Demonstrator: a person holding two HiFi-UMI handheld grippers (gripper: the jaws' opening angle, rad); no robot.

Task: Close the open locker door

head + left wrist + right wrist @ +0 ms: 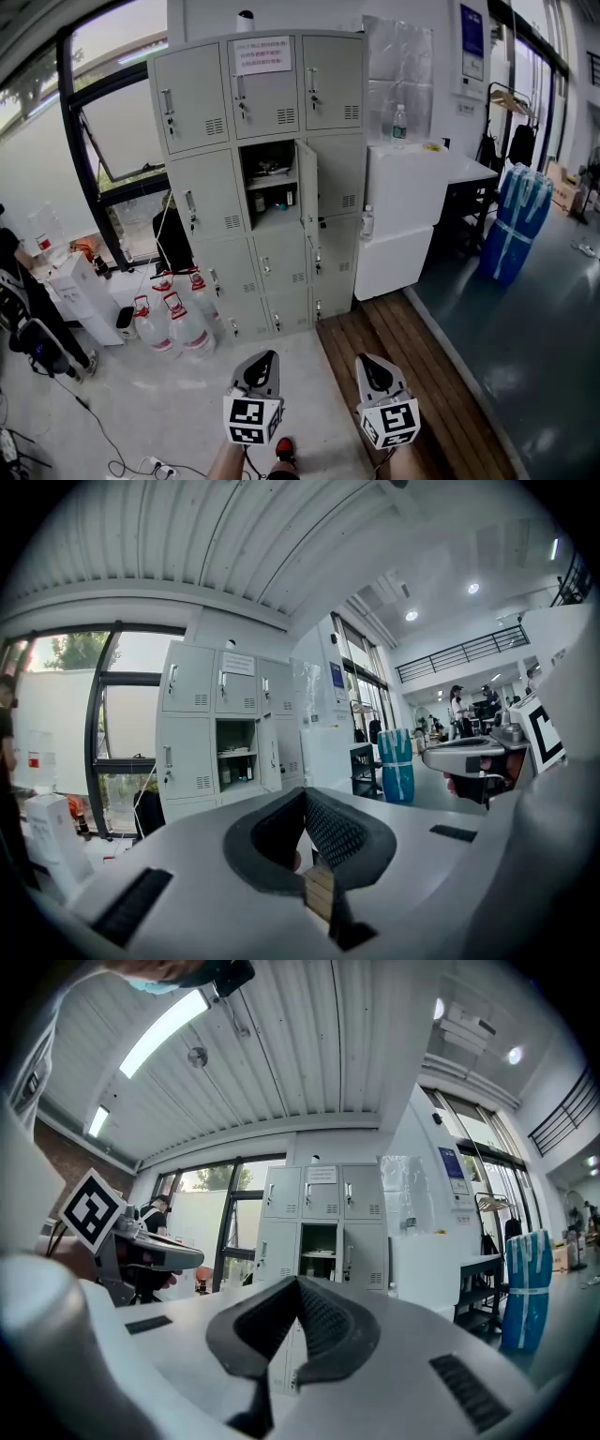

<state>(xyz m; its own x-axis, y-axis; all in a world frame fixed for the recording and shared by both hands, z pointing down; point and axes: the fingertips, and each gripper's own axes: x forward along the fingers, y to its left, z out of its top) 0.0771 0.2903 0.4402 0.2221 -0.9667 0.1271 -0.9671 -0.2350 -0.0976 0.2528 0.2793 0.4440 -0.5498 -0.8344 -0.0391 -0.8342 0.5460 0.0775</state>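
A grey concrete floor (178, 403) fills the lower part of the head view, with a strip of wooden boards (412, 356) running up its right side towards the wall. Against that wall stands a tall bank of grey lockers (202, 192), three columns wide. Just beside it on the right is a white cabinet (403, 202), and well apart from both, further right, a blue wrapped bundle (517, 220) stands upright on the dark floor.

The open locker door (307, 181) belongs to the middle column, second row from the top. It is hinged on its right side and swung out towards the camera, edge-on, so the compartment (267, 183) shows a shelf with small items above and below it that are too small to tell apart. In the left gripper view the same door (269, 754) stands ajar at the right of the dark opening.

A cluster of clear jugs with red caps (178, 323) sits on the floor at the foot of the lockers' left column.

At the bottom of the head view both tools are well short of the lockers. The left hand-held gripper (264, 360) has its jaws pressed together with nothing between them. The right hand-held gripper (367, 362) is likewise fully closed and empty.

A water bottle (398, 125) stands upright on the cabinet, and a paper notice (262, 54) is stuck on the top middle locker.
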